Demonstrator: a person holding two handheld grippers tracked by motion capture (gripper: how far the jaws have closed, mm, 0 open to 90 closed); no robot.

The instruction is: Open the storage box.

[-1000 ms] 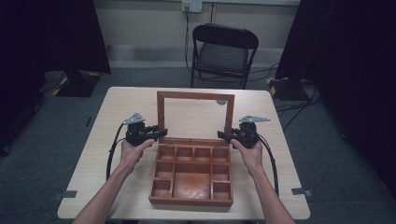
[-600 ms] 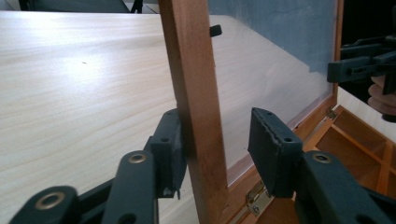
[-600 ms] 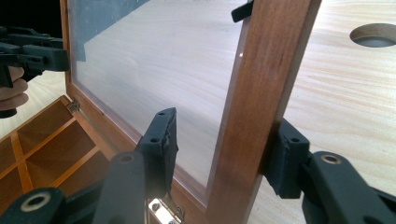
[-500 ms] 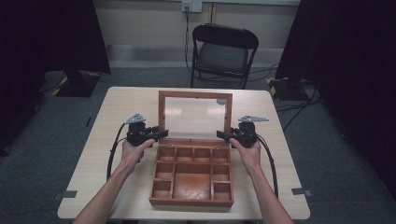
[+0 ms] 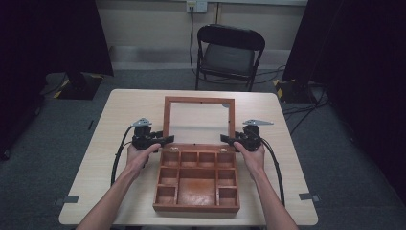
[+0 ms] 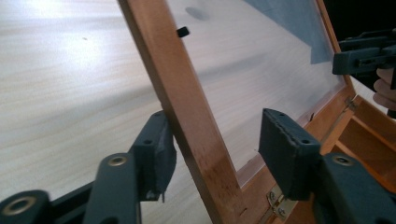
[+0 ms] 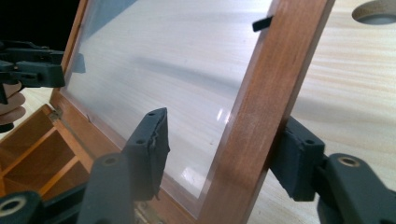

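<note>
Lid (image 5: pixel 199 100) of the wooden box (image 5: pixel 197 187) stands tilted between open jaws of left gripper (image 6: pixel 212 140) and right gripper (image 7: pixel 224 147) — ungrasped, it could fall shut — or strain its hinges

My high view looks down and forward over the surface (image 5: pixel 119 110), far enough to take in a chair (image 5: pixel 225 52) beyond. My left gripper view sits very close, looking along its fingers (image 6: pixel 154 154) at the lid frame (image 6: pixel 187 107) from the left. My right gripper view mirrors it from the right. All three share the lid frame; each gripper view catches the other gripper far off.
</note>
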